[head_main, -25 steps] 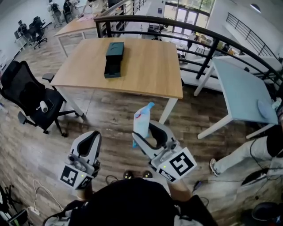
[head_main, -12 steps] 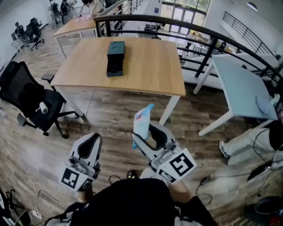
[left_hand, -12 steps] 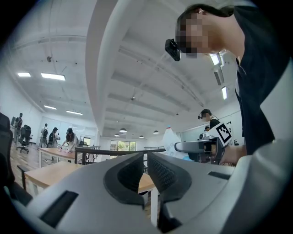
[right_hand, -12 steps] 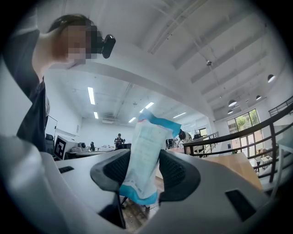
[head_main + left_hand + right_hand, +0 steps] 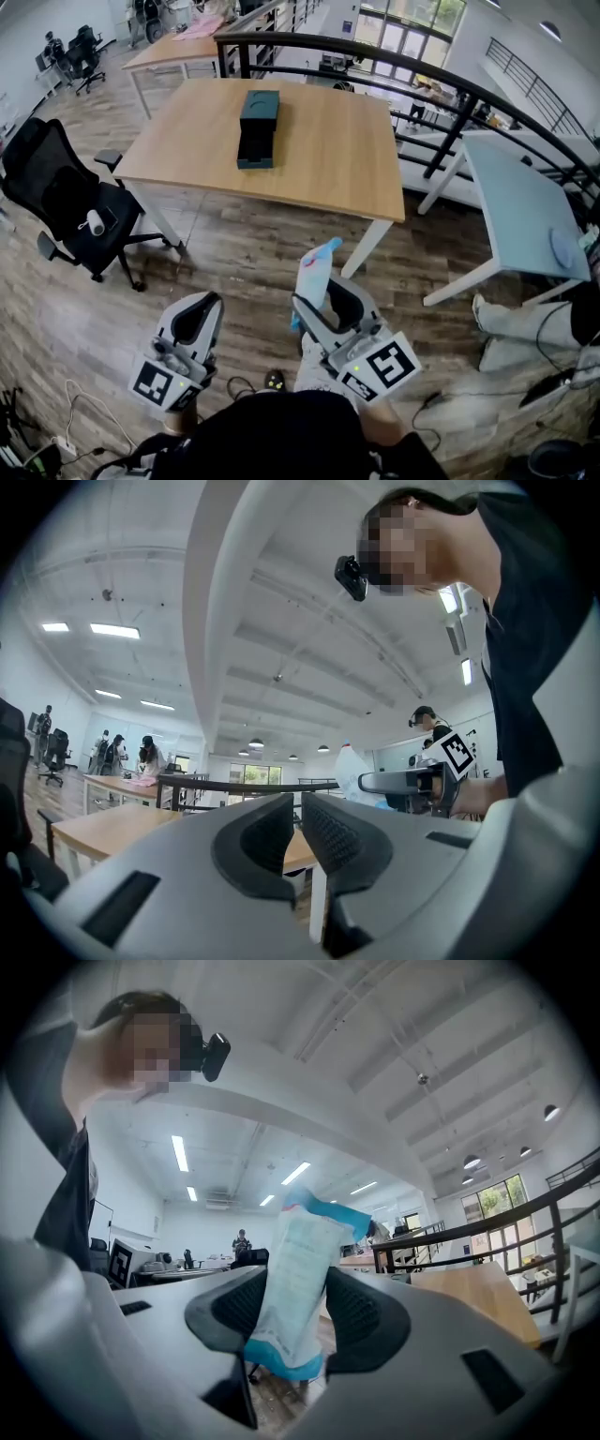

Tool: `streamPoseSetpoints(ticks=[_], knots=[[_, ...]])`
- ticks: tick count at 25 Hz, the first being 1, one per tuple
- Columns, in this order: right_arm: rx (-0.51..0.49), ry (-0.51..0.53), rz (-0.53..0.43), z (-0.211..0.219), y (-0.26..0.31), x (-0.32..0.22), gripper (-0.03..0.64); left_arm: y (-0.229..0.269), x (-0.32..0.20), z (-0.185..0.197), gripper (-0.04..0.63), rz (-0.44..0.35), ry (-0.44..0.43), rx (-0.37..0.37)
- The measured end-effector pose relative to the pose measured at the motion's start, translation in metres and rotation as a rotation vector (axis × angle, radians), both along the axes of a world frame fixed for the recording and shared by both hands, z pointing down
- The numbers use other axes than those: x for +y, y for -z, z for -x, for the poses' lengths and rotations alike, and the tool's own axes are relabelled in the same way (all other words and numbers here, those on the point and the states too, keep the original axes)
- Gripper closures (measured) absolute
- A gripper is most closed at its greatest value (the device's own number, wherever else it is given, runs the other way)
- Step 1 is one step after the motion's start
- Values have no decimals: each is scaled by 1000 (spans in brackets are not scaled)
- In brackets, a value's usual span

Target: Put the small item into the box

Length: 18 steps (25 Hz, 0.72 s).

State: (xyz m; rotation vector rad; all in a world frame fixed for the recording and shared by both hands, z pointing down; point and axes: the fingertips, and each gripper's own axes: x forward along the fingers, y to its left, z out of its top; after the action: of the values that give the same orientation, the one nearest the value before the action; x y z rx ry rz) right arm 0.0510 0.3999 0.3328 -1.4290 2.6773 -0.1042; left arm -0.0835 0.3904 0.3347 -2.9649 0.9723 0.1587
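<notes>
Low centre of the head view: right gripper (image 5: 322,302), jaws clamped onto a small packet (image 5: 315,270), white with blue ends. Packet upright, lower blue edge poking out beneath the jaws, upper blue end tipped toward the right of the frame. Packet over the wooden floor (image 5: 234,253), well short of the table.

Same grip in the right gripper view: right gripper (image 5: 298,1309) pressing the packet (image 5: 302,1274) from both sides around its lower half. Most of the packet standing clear above the jaws.

Lower left of the head view: left gripper (image 5: 199,317), pointed up-frame, also over the floor. In the left gripper view: left gripper (image 5: 298,829) with jaws drawn almost together, only a thin slit between them, empty.

Upper centre of the head view: wooden table (image 5: 328,159) with a dark teal box (image 5: 257,127) lying on its left half, long side running up and down the frame. Upper part of the box covered, with a pale curved mark on top. Lower part open upward, showing a dark inside. Contents of that open part too dark to make out. Box well apart from the packet and from both grippers.

Left edge of the head view: black office chair (image 5: 56,197) with a small white object (image 5: 92,225) on its seat. Right side: pale blue table (image 5: 511,202). Across the top, beyond both tables: dark curved railing (image 5: 450,82).
</notes>
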Motion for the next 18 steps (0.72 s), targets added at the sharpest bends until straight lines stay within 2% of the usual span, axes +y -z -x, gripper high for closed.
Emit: streamPoseSetpoints(ticks=[7, 18], knots=[[-27, 63, -6, -17, -2, -61, 417, -4, -50, -7, 571, 12, 85, -33], [-70, 120, -3, -67, -6, -160, 417, 5, -142, -61, 571, -16, 127, -56]])
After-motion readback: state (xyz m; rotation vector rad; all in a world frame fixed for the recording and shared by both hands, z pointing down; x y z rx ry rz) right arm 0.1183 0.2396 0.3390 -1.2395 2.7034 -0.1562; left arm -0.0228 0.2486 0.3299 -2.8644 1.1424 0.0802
